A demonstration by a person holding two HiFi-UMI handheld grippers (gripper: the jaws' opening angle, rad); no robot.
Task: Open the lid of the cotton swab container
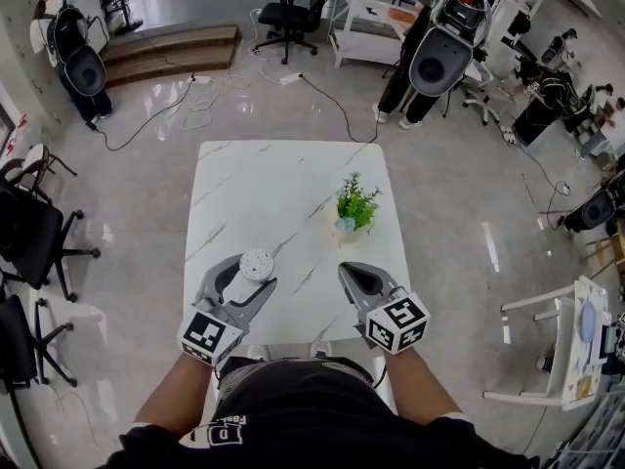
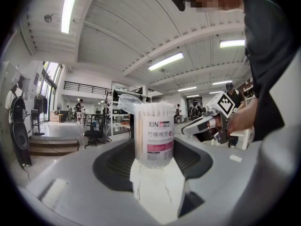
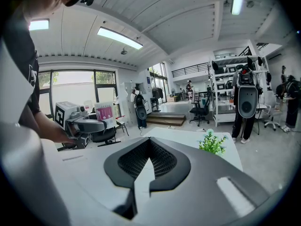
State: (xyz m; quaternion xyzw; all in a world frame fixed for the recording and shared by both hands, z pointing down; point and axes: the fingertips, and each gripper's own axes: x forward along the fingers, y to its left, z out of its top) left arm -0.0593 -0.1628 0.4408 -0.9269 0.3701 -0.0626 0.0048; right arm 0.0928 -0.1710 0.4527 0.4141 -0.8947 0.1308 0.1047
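Clear lid [image 2: 128, 102] already up on cotton swab container [image 2: 154, 135] squeezed by left gripper [image 1: 249, 283], right gripper [image 1: 354, 274] shut, empty beside it, likely done.

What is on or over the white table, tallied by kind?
cotton swab container: 1
potted plant: 1
tongs: 2 (left tongs, right tongs)
Total: 4
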